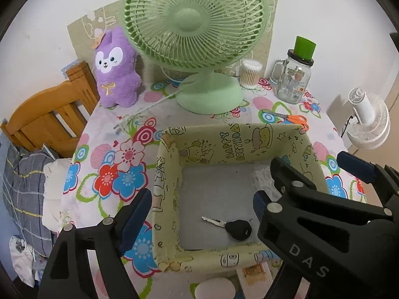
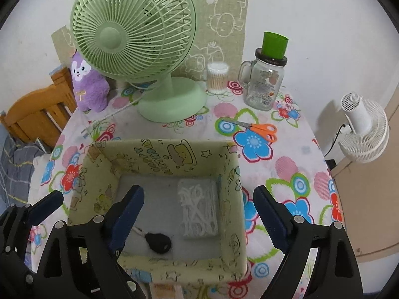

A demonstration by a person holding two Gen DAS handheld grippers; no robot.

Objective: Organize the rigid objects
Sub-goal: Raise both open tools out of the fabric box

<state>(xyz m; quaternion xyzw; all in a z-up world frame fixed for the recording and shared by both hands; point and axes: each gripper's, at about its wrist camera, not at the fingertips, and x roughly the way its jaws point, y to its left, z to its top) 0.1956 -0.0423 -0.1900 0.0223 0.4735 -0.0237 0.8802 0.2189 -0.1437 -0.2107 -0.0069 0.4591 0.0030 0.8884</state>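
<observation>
A yellow-green cartoon-print box [image 1: 172, 164] [image 2: 159, 150] stands open on the flowered tablecloth. On its grey floor lie a black-headed key [image 1: 237, 228] [image 2: 159, 243] and a white packet [image 2: 198, 211]. My left gripper [image 1: 198, 213] hangs open over the box's near left part, with the key just below its line and not touched. My right gripper [image 2: 200, 214] is open above the packet, its right finger outside the box wall. Nothing is held. Each gripper's fingers [image 1: 356, 167] [image 2: 49, 203] show in the other's view.
Behind the box are a green desk fan [image 1: 199, 25] [image 2: 134, 30], orange-handled scissors [image 1: 289, 118] [image 2: 259, 129], a glass jar with a green cup on it [image 2: 268, 79], a tub of cotton swabs [image 2: 217, 77] and a purple plush [image 1: 114, 69]. A wooden chair [image 1: 47, 122] is at left, a white fan [image 2: 366, 129] at right.
</observation>
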